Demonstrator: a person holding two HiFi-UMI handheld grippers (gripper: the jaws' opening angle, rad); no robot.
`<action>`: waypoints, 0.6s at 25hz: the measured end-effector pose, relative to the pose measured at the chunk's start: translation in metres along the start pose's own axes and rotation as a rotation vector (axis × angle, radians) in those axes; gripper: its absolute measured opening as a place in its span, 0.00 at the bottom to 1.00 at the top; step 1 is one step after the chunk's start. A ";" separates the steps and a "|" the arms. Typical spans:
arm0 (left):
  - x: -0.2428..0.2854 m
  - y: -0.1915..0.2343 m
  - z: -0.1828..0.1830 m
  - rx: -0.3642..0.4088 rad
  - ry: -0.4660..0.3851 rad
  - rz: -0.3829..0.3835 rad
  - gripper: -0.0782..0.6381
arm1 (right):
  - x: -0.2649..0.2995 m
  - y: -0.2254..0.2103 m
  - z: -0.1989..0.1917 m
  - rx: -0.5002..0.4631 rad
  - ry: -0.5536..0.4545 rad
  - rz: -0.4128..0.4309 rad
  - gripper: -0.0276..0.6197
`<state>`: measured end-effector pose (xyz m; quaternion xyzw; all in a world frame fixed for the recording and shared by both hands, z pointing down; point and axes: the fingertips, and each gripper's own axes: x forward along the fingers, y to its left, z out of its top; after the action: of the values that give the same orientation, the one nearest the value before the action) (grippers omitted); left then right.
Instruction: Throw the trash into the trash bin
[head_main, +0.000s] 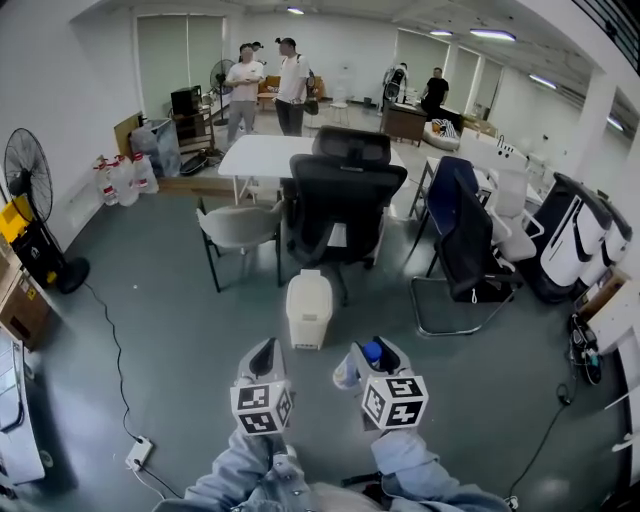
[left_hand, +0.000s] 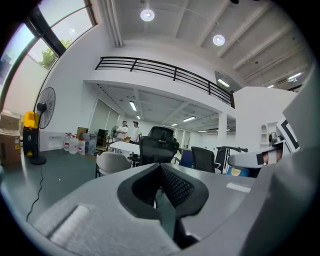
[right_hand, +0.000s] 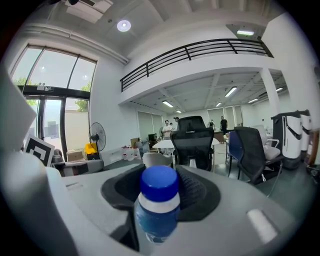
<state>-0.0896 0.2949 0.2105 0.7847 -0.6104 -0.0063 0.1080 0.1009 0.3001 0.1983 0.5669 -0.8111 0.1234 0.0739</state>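
Right gripper (head_main: 370, 358) is clamped on the blue-capped bottle (right_hand: 159, 202), left gripper (head_main: 264, 352) pinched together, empty. I'd hold tight until right above the trash bin (head_main: 309, 308).

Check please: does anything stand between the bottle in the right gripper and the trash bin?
Nothing visible does. The right gripper holds the blue-capped bottle, and only bare floor lies between it and the white trash bin. The black office chair stands behind the trash bin.
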 end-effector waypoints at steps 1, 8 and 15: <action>0.009 0.006 0.003 -0.005 -0.003 -0.002 0.12 | 0.009 0.001 0.003 -0.002 0.000 -0.003 0.34; 0.071 0.040 0.021 -0.017 -0.011 -0.039 0.12 | 0.068 -0.005 0.028 0.000 -0.023 -0.055 0.34; 0.116 0.066 0.018 -0.040 0.001 -0.064 0.12 | 0.109 -0.013 0.034 0.015 -0.025 -0.100 0.34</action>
<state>-0.1257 0.1659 0.2184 0.8014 -0.5848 -0.0215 0.1240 0.0755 0.1880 0.1960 0.6090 -0.7816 0.1186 0.0653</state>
